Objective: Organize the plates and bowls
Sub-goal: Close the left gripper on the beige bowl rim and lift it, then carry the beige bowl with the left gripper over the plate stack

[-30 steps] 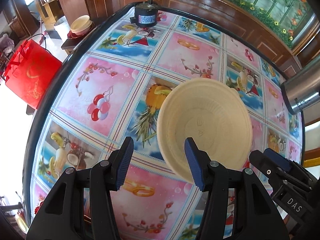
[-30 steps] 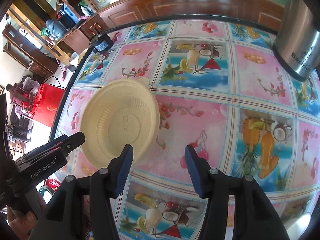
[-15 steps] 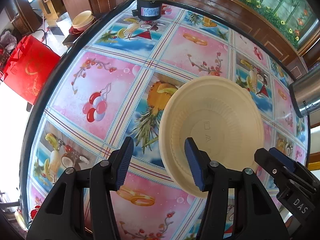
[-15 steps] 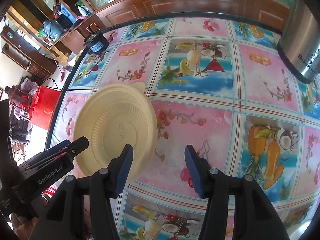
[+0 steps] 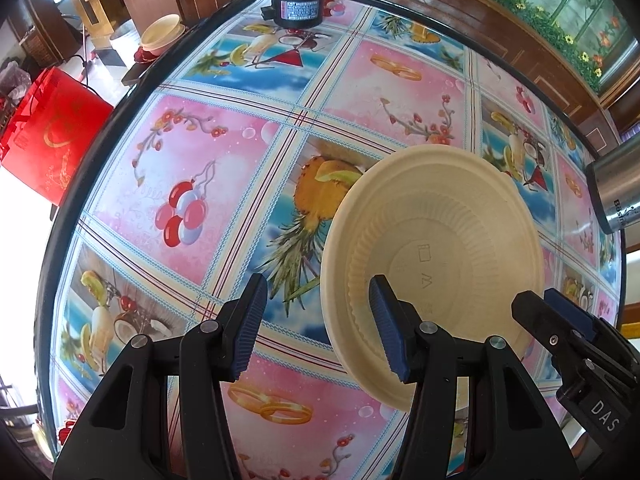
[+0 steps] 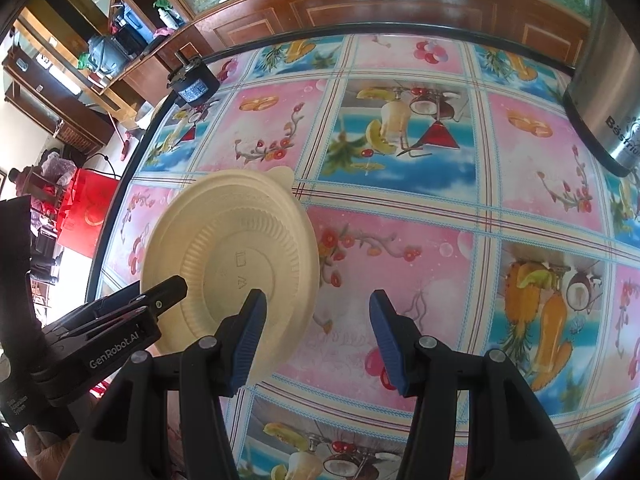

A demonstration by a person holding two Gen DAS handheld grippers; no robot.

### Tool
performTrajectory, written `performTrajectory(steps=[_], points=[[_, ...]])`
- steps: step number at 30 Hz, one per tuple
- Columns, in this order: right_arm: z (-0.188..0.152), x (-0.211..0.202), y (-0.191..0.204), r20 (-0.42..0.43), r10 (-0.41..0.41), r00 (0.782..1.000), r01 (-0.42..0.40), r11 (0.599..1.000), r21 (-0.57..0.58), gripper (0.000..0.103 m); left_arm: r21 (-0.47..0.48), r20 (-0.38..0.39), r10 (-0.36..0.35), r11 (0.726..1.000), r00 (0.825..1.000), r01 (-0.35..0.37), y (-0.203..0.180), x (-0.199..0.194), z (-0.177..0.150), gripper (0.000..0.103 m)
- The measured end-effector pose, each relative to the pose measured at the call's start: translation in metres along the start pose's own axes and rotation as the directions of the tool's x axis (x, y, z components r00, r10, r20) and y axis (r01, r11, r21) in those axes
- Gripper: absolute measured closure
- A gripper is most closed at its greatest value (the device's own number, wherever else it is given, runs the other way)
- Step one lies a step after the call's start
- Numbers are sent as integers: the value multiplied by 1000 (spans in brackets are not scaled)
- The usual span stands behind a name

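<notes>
Blue ribbed pads stand apart on the left claw (image 5: 318, 328), jaws parted and gripping nothing, though the rim of the cream bowl (image 5: 436, 264) sits right in that gap: one pad over the tablecloth, the other in front of the bowl's inner wall. Whether that pad touches the bowl, I cannot tell. Over on the other side, the right claw (image 6: 318, 336) is parted too, empty, its left pad in front of the bowl's (image 6: 232, 264) near edge and its right pad over bare pink cloth.

The bowl itself rests open side up on the desk (image 5: 192, 160), ribbed inside, a small tab on its far rim showing from the right wrist view. It lies between the two claws, each one peeking into the other's picture.

Further out, a glossy fruit-and-cocktail tablecloth covers the whole desk. A small black motor (image 5: 298, 0) stands at the far edge, a steel pot (image 6: 604, 92) towards the right. Off the desk, a red bag (image 5: 48, 140) sits on the floor, with more stacked bowls (image 5: 162, 36) on a low stand beyond.
</notes>
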State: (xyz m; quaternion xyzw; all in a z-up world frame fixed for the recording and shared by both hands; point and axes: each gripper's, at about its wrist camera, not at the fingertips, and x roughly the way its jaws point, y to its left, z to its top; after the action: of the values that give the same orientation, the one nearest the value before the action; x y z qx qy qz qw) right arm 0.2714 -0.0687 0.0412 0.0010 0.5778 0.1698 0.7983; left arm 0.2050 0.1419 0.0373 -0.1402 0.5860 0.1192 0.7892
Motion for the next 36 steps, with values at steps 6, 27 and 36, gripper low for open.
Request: performTrajectory(steps=[6, 27, 36], points=[[1, 4, 0, -5, 1, 1000, -1, 1000, -3, 50, 3, -2, -9, 1000, 1000, 9, -2, 2, 2, 50], [0, -2, 0, 18, 17, 1000, -17, 1000, -27, 93, 59, -24, -39, 997, 999, 41, -11, 5, -6, 88], [-22, -26, -2, 36, 22, 999, -21, 1000, -11, 93, 65, -30, -73, 995, 997, 75, -14, -18, -33, 88]])
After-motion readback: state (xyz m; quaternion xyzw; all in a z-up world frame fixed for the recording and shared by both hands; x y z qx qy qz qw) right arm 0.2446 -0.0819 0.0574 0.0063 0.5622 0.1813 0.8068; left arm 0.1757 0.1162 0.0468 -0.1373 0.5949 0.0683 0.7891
